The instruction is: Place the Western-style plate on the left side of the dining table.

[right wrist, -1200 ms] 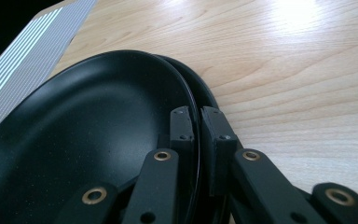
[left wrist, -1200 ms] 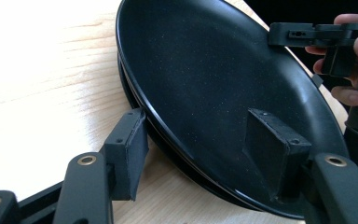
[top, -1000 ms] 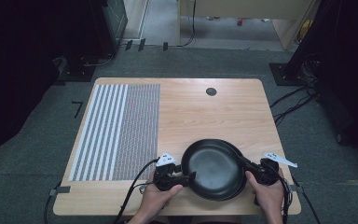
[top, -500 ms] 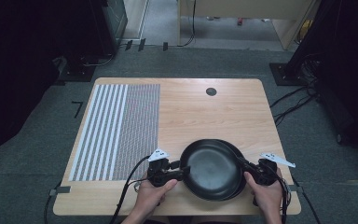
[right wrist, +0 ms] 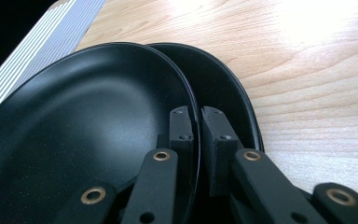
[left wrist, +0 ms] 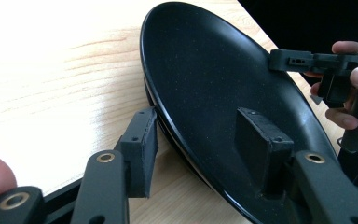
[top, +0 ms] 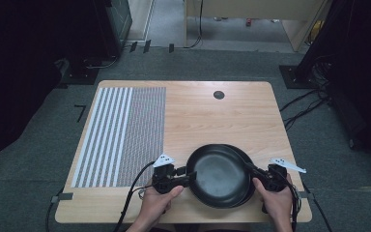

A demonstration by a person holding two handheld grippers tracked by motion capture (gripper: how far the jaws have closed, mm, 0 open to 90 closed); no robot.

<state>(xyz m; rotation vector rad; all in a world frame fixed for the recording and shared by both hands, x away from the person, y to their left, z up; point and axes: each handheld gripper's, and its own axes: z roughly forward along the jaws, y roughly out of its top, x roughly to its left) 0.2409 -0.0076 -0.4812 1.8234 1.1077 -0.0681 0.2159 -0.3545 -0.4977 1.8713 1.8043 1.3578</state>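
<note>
A light wooden table (top: pixel 212 121) stands on grey carpet in a dim room, with dark equipment and cables around its edges. A mat of white and grey stripes (top: pixel 121 135) covers the left part of the table, and a small dark round disc (top: pixel 219 94) sits near the far edge.

At the near edge, right of centre, lie two shallow round black plates. The upper black plate (top: pixel 217 175) rests on the lower black plate (top: pixel 248 159), shifted a little to the left, so that the lower one peeks out along the right and far side.

The left gripper (top: pixel 186 177), held in the person's left hand (top: pixel 155 203), reaches the upper plate's left rim. In the left gripper view its jaws stand wide apart, one pad (left wrist: pixel 142 149) outside and below the rim, the other over the plate's inner surface, neither pressing the rim.

The right gripper (top: pixel 252 172), held in the right hand (top: pixel 275 200), meets the plates at their right side. In the right gripper view its jaws are nearly together, pinching the upper plate's rim (right wrist: pixel 193 121) between the two pads, with the lower plate (right wrist: pixel 228 88) lying just beyond.
</note>
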